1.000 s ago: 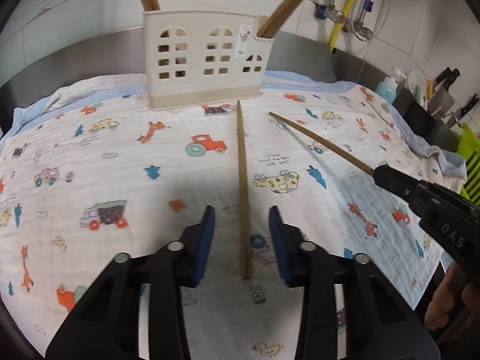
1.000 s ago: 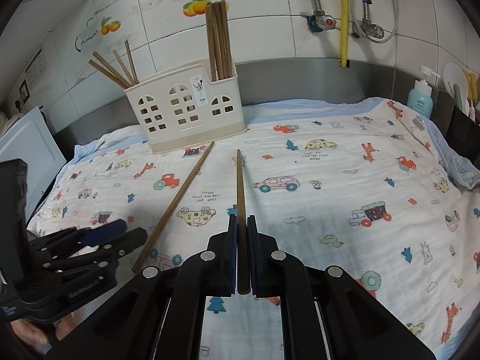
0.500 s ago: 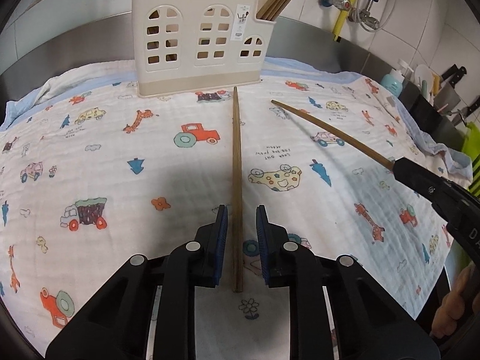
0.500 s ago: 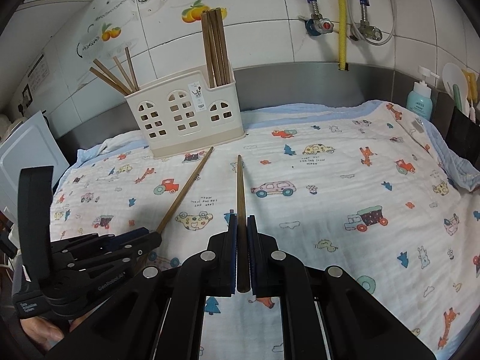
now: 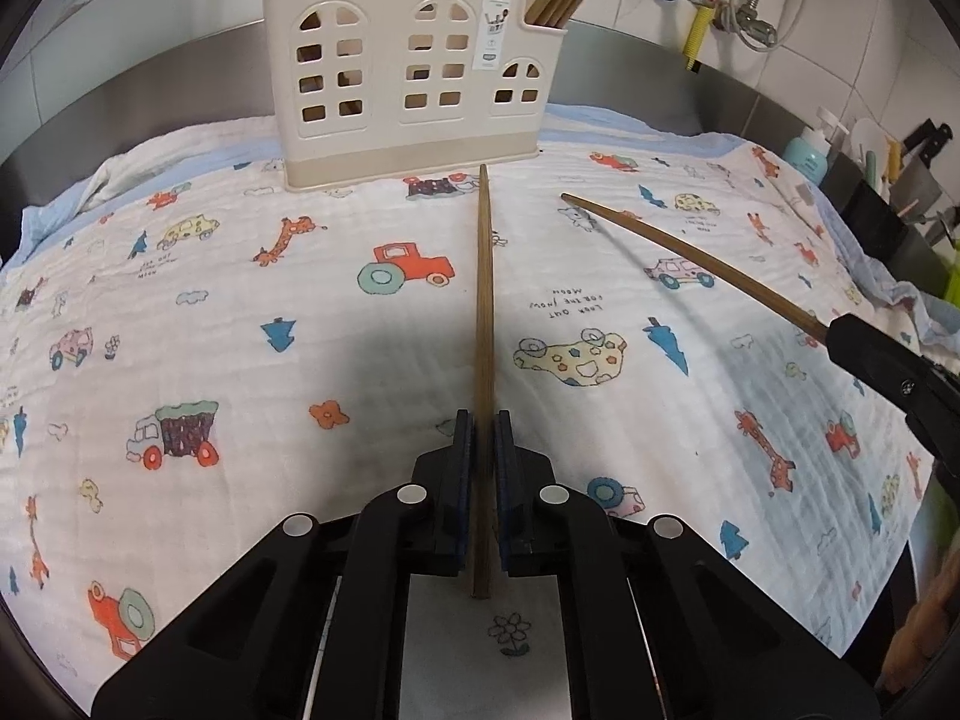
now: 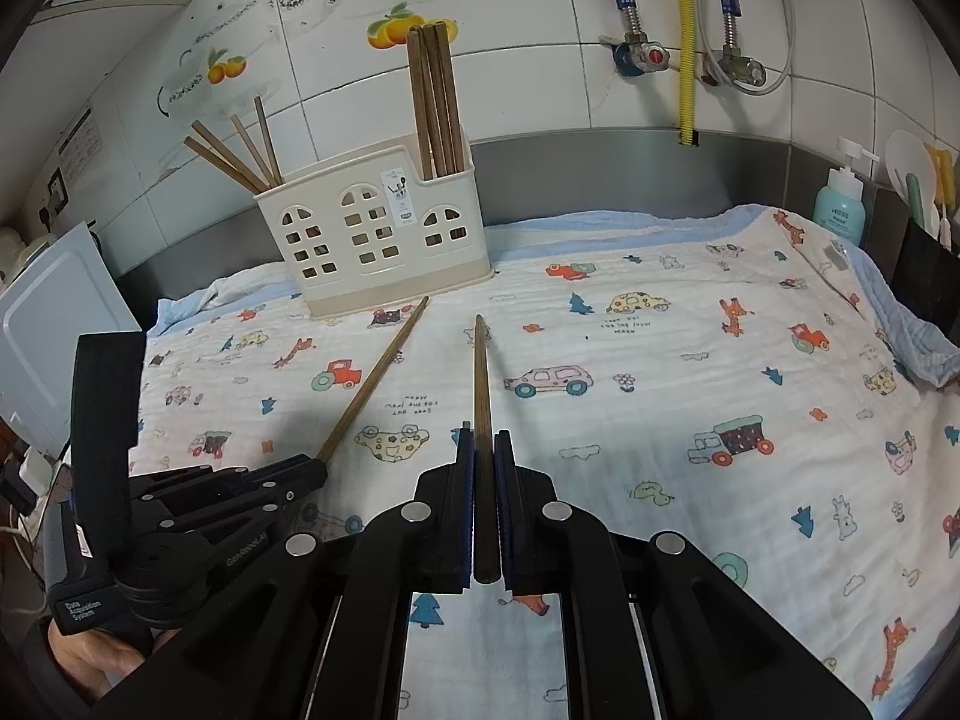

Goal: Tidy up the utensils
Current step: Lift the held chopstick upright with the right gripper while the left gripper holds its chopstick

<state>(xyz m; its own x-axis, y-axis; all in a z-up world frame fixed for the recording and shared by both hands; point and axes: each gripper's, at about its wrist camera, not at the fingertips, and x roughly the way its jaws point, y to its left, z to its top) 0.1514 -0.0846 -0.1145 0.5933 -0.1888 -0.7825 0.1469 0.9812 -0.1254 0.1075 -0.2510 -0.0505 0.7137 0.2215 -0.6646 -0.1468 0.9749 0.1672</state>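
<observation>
A cream utensil holder (image 5: 408, 78) with arched windows stands at the back of the cloth; it also shows in the right wrist view (image 6: 372, 234). Several brown chopsticks (image 6: 435, 102) stand in it. My left gripper (image 5: 482, 426) is shut on a chopstick (image 5: 485, 300) whose tip points at the holder's base. My right gripper (image 6: 483, 444) is shut on another chopstick (image 6: 480, 378) held above the cloth. In the left wrist view the right gripper (image 5: 888, 360) and its chopstick (image 5: 690, 252) come in from the right. In the right wrist view the left gripper (image 6: 312, 471) and its chopstick (image 6: 378, 378) lie at the left.
A cartoon-print cloth (image 5: 240, 312) covers the counter. A blue soap bottle (image 6: 840, 204) and a black rack with knives (image 5: 912, 180) stand at the right. Pipes and valves (image 6: 678, 54) run down the tiled wall. A white appliance (image 6: 54, 324) stands at the left.
My left gripper has closed from wide open onto the chopstick that lay on the cloth and moved forward toward the holder. My right gripper has kept its chopstick and risen a little.
</observation>
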